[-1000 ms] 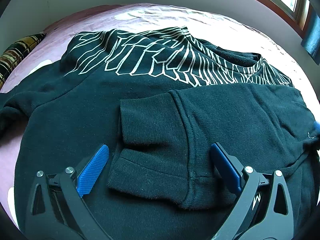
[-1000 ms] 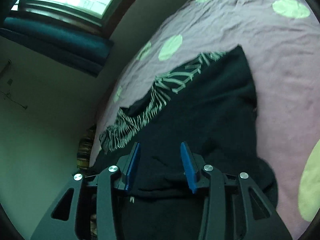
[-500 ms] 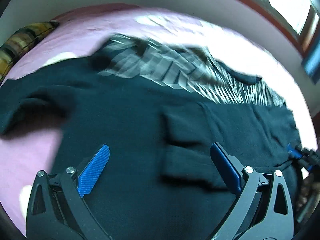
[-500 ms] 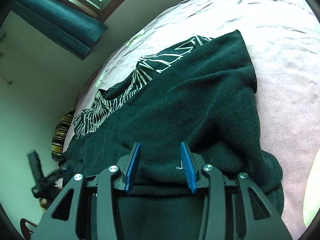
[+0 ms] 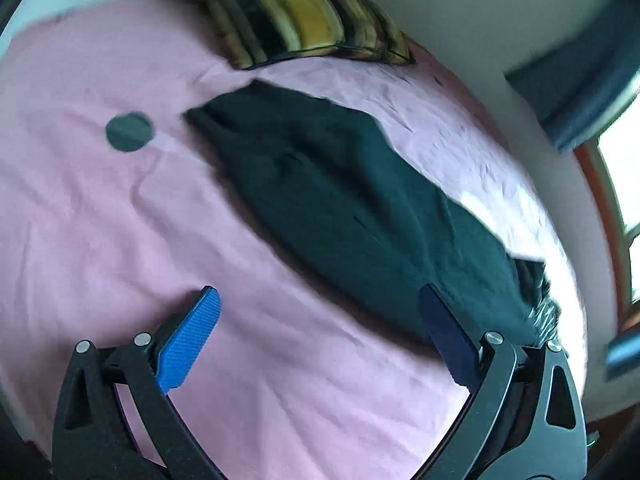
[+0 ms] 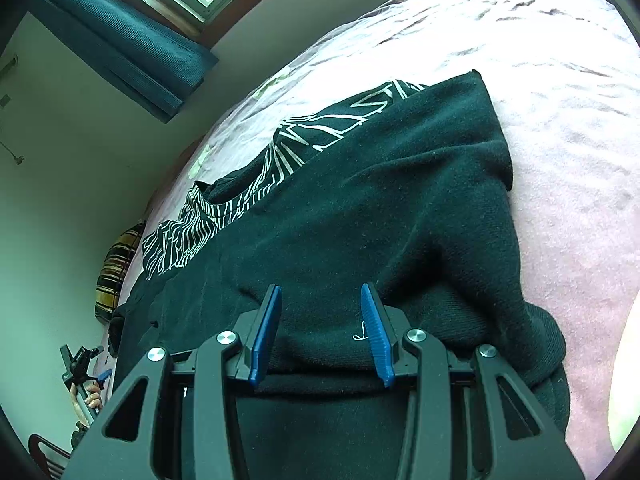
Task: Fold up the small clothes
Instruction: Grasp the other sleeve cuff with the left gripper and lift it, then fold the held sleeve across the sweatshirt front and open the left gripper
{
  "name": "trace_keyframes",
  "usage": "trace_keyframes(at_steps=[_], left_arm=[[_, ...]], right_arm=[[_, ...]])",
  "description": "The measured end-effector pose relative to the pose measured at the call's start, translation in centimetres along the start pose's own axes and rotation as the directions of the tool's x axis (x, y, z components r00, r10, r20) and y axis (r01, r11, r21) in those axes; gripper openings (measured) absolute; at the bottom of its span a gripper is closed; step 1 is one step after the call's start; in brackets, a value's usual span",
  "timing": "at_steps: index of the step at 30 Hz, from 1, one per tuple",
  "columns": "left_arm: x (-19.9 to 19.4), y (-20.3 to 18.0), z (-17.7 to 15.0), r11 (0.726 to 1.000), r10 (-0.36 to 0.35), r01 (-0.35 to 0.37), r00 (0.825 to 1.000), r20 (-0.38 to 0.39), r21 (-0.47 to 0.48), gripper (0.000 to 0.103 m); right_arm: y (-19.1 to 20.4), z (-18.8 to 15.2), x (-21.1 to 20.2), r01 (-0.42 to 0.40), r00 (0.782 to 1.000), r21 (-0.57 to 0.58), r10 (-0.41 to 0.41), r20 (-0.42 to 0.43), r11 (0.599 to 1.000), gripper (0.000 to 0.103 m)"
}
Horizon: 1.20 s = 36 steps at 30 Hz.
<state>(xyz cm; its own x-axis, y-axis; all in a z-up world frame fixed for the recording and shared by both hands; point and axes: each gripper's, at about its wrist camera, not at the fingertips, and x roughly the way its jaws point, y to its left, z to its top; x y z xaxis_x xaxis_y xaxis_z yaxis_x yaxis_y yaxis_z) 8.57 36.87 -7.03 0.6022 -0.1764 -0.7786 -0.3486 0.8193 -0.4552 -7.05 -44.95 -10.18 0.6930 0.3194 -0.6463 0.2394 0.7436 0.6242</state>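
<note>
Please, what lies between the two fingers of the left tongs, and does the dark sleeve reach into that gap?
Only bare pink bedsheet, seen in the left wrist view. The dark sleeve stays beside the right finger, outside the gap.

Each wrist camera looked down over its own fingers, close above the bed [image 5: 100,220]. Both views shared the dark sweater [image 5: 360,208] and striped pillow [image 5: 304,12].

No words, brand names, labels or numbers can be read in either view. The only marks are on the dark sweatshirt [image 6: 400,216]: a pattern of thin white lines [image 6: 240,208] printed across its upper part, which forms no letters, and a tiny white squiggle [image 6: 360,334] on the ribbed hem, just beside one blue finger of the right gripper, too small to tell whether it is a letter or loose thread.
</note>
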Motion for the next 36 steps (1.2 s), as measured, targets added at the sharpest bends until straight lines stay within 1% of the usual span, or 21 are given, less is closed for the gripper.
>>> trace_keyframes(at_steps=[1,4,5,6,8,10,11,13,14,15,17,18,20,22,24,26,28,30,32,33,36], left_arm=[[-0.1,0.3,0.6,0.999,-0.034,0.034,0.999,0.019,-0.014,0.099],[0.8,-0.3,3.0,1.0,-0.028,0.028,0.999,0.047,0.007,0.098],[1.4,-0.2,3.6,1.0,-0.023,0.023,0.999,0.043,0.003,0.095],[2.0,0.2,4.1,1.0,-0.012,0.012,0.999,0.038,-0.012,0.087],[2.6,1.2,5.1,0.999,-0.03,0.032,0.998,0.062,-0.041,0.084],[2.5,1.9,5.6,0.997,-0.025,0.031,0.997,0.074,-0.077,0.066],[2.5,2.0,5.5,0.996,-0.015,0.022,0.997,0.077,-0.085,0.06],[2.3,1.9,5.3,0.996,0.052,-0.046,0.995,0.08,-0.079,0.032],[2.1,1.9,5.3,0.994,0.086,-0.08,0.993,0.084,-0.071,0.024],[2.0,1.7,5.2,0.992,0.116,-0.112,0.989,0.092,-0.055,0.02],[1.4,1.3,4.9,0.988,0.15,-0.147,0.982,0.112,-0.039,0.017],[1.2,0.9,4.9,0.985,0.172,-0.169,0.978,0.119,-0.032,0.015],[0.4,-0.2,4.9,0.971,0.235,-0.238,0.96,0.152,0.0,0.014],[-1.2,-2.8,4.8,0.943,0.313,-0.33,0.928,0.204,0.052,0.013],[-2.3,-5.3,4.7,0.918,0.348,-0.383,0.903,0.253,0.101,0.013],[-3.4,-9.0,4.5,0.901,0.342,-0.402,0.889,0.304,0.161,0.013],[-4.8,-13.2,4.0,0.891,0.305,-0.393,0.889,0.341,0.227,0.013],[-6.4,-17.3,2.7,0.885,0.249,-0.364,0.897,0.366,0.289,0.013],[-7.5,-22.3,1.0,0.872,0.174,-0.323,0.907,0.384,0.367,0.013],[-7.9,-24.6,0.0,0.863,0.142,-0.306,0.91,0.389,0.402,0.013],[-9.1,-31.9,-4.2,0.816,0.016,-0.223,0.931,0.366,0.533,0.01]], right_arm=[[0.1,0.0,0.0,0.004,1.0,-0.002,-0.004,0.004,1.0,0.042],[0.2,0.0,0.1,0.013,1.0,-0.008,-0.013,0.013,1.0,0.042],[0.2,-0.1,0.1,0.016,1.0,-0.008,-0.016,0.015,1.0,0.042],[0.3,-0.1,0.1,0.018,1.0,-0.008,-0.018,0.016,1.0,0.042],[0.3,-0.1,0.0,0.017,1.0,-0.009,-0.017,0.021,1.0,0.042],[0.3,-0.2,0.1,0.02,1.0,-0.01,-0.02,0.024,1.0,0.042],[0.3,-0.2,0.1,0.021,0.999,-0.009,-0.021,0.027,1.0,0.042],[0.3,-0.2,0.1,0.024,0.999,-0.008,-0.023,0.032,1.0,0.042],[0.3,-0.2,0.1,0.024,0.999,-0.008,-0.024,0.035,1.0,0.042],[0.3,-0.2,0.1,0.025,0.999,-0.008,-0.024,0.039,1.0,0.042],[0.4,-0.2,0.1,0.032,0.999,-0.013,-0.031,0.044,0.999,0.042],[0.5,-0.3,0.2,0.036,0.998,-0.017,-0.035,0.045,0.999,0.042],[0.5,-0.2,0.2,0.036,0.998,-0.018,-0.035,0.048,0.999,0.042],[0.4,-0.1,0.2,0.035,0.998,-0.018,-0.034,0.049,0.999,0.042],[0.4,-0.1,0.2,0.036,0.998,-0.02,-0.035,0.05,0.999,0.042],[0.5,-0.2,0.1,0.039,0.998,-0.025,-0.037,0.053,0.999,0.042],[0.5,-0.3,0.1,0.039,0.998,-0.026,-0.037,0.056,0.999,0.042],[0.5,-0.3,0.0,0.035,0.998,-0.025,-0.034,0.058,0.999,0.042],[0.4,-0.3,0.0,0.035,0.998,-0.027,-0.033,0.06,0.999,0.042],[0.4,-0.3,0.0,0.034,0.998,-0.028,-0.033,0.061,0.999,0.042],[0.3,-0.4,-0.1,0.024,0.998,-0.024,-0.022,0.064,0.999,0.042]])
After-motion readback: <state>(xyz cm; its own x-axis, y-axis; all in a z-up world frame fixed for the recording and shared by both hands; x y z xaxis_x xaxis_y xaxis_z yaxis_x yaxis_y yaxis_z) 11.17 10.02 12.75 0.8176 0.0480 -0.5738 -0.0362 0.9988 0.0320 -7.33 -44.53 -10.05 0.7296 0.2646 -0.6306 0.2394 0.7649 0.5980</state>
